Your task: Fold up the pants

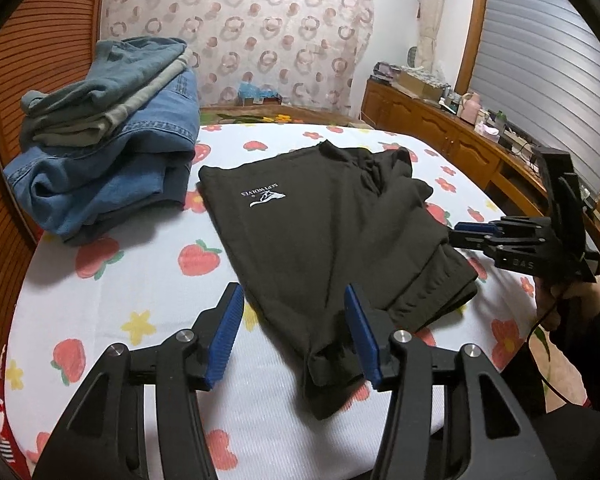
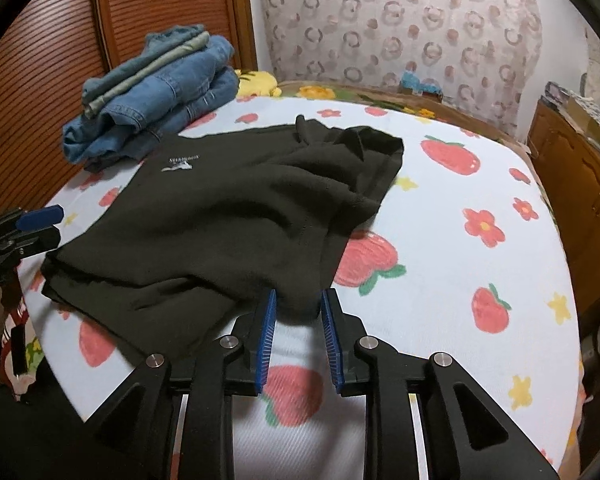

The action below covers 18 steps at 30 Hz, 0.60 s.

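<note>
Pants [image 1: 320, 232] lie on strawberry-print sheet [image 1: 148, 280] beside denim pile [image 1: 112, 152]; left tool [image 1: 294, 332] and right tool [image 2: 299, 330] both spread apart

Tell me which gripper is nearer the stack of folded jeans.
Left. The left gripper hangs open over the black pants' near end, on the jeans stack's side; the right gripper sits at the pants' opposite edge, farther away.
</note>
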Available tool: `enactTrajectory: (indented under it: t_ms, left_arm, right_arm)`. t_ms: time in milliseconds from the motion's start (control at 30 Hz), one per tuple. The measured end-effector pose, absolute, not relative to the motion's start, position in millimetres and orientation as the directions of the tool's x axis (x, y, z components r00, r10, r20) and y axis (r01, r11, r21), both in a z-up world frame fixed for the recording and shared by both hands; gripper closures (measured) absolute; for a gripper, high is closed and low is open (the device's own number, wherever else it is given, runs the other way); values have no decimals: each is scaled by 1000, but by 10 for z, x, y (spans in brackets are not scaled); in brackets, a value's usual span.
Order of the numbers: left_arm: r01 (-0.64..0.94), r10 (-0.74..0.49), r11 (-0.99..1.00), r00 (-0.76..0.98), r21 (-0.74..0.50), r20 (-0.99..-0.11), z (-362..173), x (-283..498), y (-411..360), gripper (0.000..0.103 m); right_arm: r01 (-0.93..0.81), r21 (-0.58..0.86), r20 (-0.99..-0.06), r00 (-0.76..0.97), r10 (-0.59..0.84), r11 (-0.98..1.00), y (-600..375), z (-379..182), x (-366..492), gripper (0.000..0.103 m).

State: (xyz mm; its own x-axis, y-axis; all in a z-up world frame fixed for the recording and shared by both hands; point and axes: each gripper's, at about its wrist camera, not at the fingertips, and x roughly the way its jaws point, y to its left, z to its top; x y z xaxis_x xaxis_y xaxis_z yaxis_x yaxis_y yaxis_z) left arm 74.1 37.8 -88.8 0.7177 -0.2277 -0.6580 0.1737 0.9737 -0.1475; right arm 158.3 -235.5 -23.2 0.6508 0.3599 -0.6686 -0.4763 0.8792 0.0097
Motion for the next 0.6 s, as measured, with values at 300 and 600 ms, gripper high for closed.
enactTrajectory:
  t_ms: [300,600]
  left_arm:
    - [174,-225,974,715,-143,-662,-927,733,414,50]
    - [165,-220,976,722,-145,-656,-922,719,464,50]
  right_arm:
    - [-492,-33,-672,655,345,870,-2236,-247,1669,79]
    - [-526,-69,-668,655,352,848,-2201,-201,1676,95]
